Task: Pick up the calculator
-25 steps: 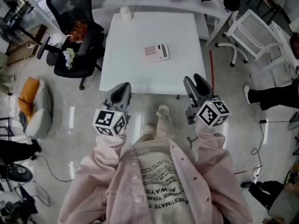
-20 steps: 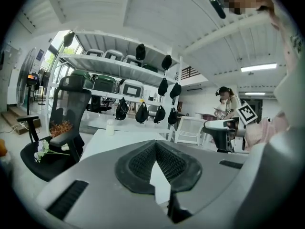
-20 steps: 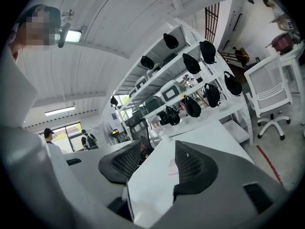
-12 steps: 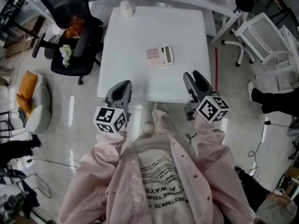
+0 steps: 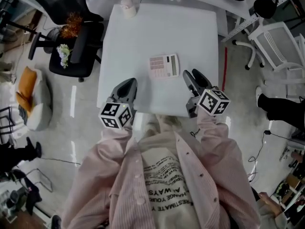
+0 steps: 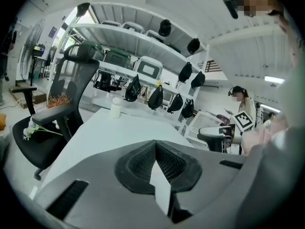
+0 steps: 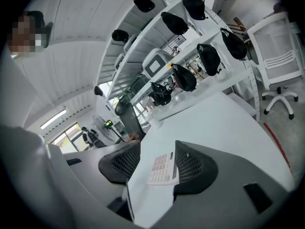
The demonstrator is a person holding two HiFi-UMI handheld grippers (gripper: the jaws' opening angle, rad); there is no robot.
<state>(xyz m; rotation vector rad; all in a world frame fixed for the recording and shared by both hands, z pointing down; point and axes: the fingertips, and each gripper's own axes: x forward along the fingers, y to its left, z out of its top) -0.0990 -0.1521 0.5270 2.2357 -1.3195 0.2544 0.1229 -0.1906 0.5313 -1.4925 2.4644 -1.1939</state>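
Head view: calculator (image 5: 164, 66) laid on tabletop (image 5: 143, 32), toward near edge; left tool (image 5: 127, 83) held over tabletop's near-left edge, right tool (image 5: 193, 76) over near-right part.
Left gripper view: jaws pressed together, nothing held.
Right gripper view: jaws spread apart, calculator seen between them, on tabletop.

1. The head view looks steeply down from above the person onto the white worktop (image 5: 157, 32).
2. The left gripper view sits low behind the left tongs (image 6: 155, 149) and faces across the worktop toward the shelf (image 6: 138, 37).
3. The right gripper view looks past the right tongs (image 7: 158, 151) and shares the calculator (image 7: 162, 171) with the head view.
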